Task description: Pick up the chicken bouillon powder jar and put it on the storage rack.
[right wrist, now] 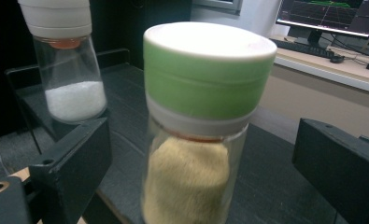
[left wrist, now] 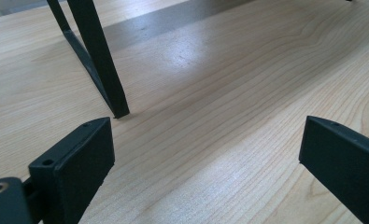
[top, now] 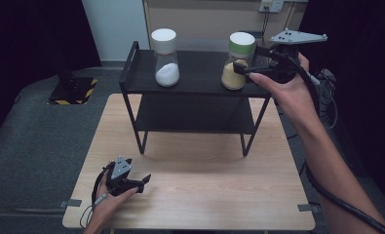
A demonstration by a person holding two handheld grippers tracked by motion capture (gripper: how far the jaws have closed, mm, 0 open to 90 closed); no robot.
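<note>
A glass jar with a green lid (top: 239,61) and yellow powder inside stands on the right of the black shelf's top board (top: 200,73). My right gripper (top: 248,66) is level with it from the right. In the right gripper view its jaws stand wide on either side of the jar (right wrist: 196,140), with gaps on both sides, so it is open. A white-lidded jar (top: 165,58) holding white powder stands on the left of the same board. My left gripper (top: 142,180) rests low on the wooden table (top: 204,195), open with nothing between its jaws.
The black two-tier shelf stands at the back of the table; one of its front legs (left wrist: 98,60) meets the wood just ahead of my left gripper (left wrist: 205,154). A desk with a monitor (right wrist: 331,16) lies beyond the shelf. Dark floor surrounds the table.
</note>
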